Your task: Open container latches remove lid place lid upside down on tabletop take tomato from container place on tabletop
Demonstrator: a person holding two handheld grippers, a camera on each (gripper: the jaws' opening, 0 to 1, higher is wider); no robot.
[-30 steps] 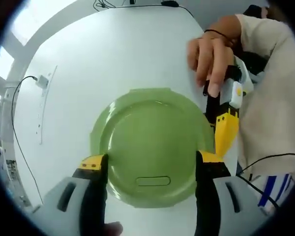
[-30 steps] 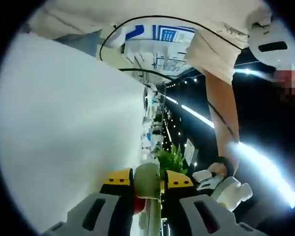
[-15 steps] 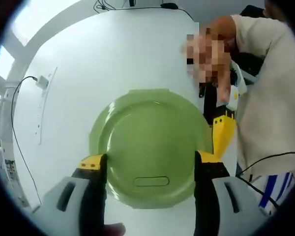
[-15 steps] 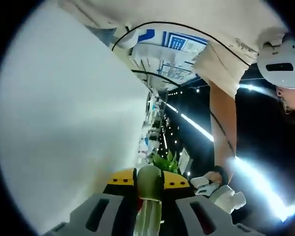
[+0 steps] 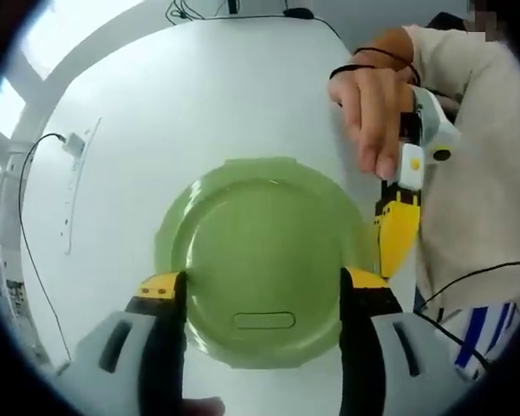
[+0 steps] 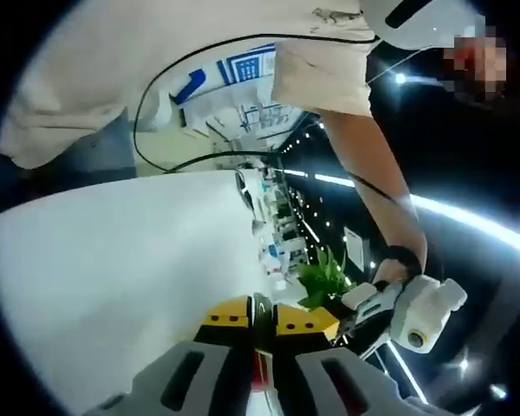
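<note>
Left gripper view looks down on a round green lid lying flat on the white surface, near the edge closest to the person. The left claw stands wide open, its two yellow-tipped jaws set either side of the lid's rim, with nothing pinched between them. At the lid's right rim the right claw comes in, held by the person's hand; its yellow tip points down beside the lid's edge. A black cable trails along the surface's left edge.

Right gripper view is rolled, with the surface running off to the left. The right claw is nearly closed, its yellow tips pressed on a thin pale-green edge, seemingly the lid's rim. The container and tomato cannot be made out.
</note>
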